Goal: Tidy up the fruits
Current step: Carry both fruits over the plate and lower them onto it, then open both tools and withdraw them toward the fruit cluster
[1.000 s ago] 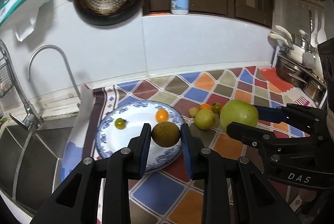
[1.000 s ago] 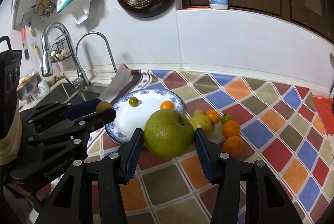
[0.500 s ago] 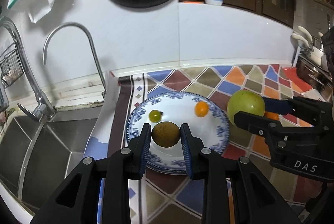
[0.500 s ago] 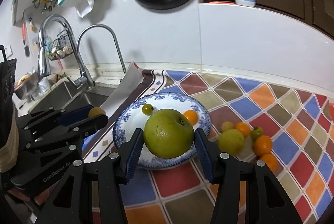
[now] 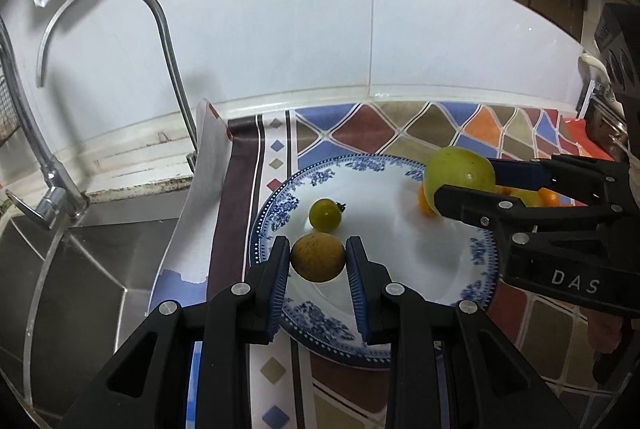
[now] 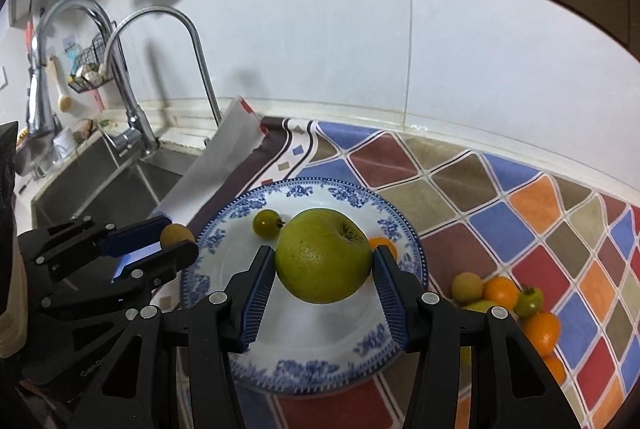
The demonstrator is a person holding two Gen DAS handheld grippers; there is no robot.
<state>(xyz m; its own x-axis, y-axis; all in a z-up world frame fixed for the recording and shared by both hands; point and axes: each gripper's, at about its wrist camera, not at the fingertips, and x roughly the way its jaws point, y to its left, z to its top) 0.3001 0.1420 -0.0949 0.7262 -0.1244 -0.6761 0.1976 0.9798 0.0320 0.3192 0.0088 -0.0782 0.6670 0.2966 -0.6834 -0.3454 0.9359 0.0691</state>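
Over the blue-patterned plate (image 6: pixel 404 237), the right gripper (image 6: pixel 324 261) clamps a green apple (image 6: pixel 324 255), stem end tilted up-right; the left gripper (image 5: pixel 318 259) pinches a round brownish-yellow fruit (image 5: pixel 317 257) above the plate's near-left rim.

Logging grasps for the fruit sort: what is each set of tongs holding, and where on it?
Left tongs pinch a small brownish-yellow fruit at its sides. Right tongs clamp the green apple at its sides.
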